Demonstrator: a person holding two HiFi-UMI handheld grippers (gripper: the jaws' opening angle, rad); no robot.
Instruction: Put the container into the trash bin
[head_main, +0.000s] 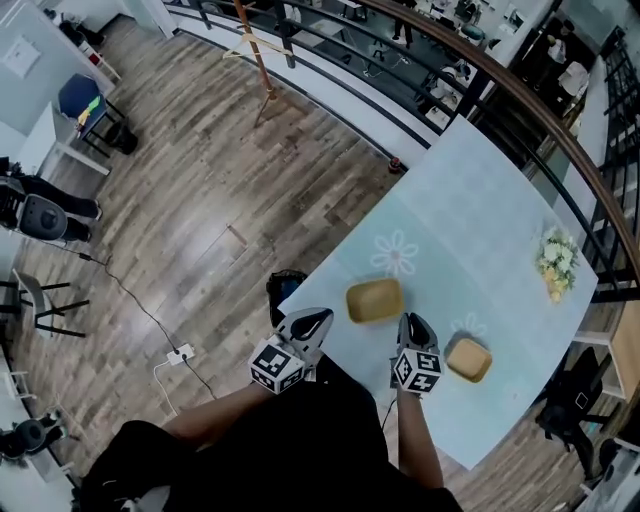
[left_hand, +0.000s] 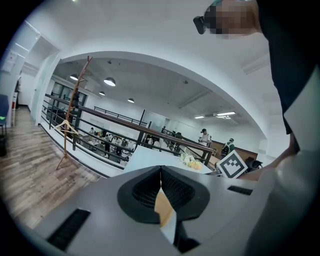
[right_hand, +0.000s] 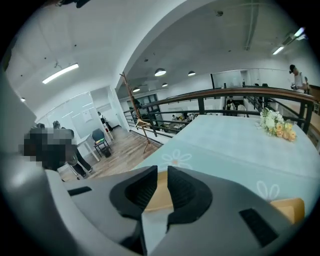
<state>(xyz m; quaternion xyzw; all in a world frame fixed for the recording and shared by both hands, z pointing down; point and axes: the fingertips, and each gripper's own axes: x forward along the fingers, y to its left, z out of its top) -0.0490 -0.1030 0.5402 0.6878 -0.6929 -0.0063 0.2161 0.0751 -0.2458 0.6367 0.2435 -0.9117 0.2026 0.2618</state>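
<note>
Two tan containers lie on the pale blue table (head_main: 470, 200): a larger one (head_main: 375, 300) near the front edge and a smaller one (head_main: 468, 359) to its right. My left gripper (head_main: 320, 318) hovers at the table's front edge just left of the larger container, jaws shut and empty (left_hand: 160, 172). My right gripper (head_main: 412, 322) is between the two containers, its jaws a narrow slit apart with nothing between them (right_hand: 162, 172). Past those jaws shows the larger container (right_hand: 161, 197); the smaller one (right_hand: 285, 207) lies at the lower right. A dark bin (head_main: 284, 290) stands on the floor by the table's left edge.
A bunch of pale flowers (head_main: 555, 262) lies at the table's far right, beside a dark railing (head_main: 560, 130) that curves along the back. Wooden floor, a cable and a socket strip (head_main: 180, 353) lie to the left. The person's dark clothing fills the bottom.
</note>
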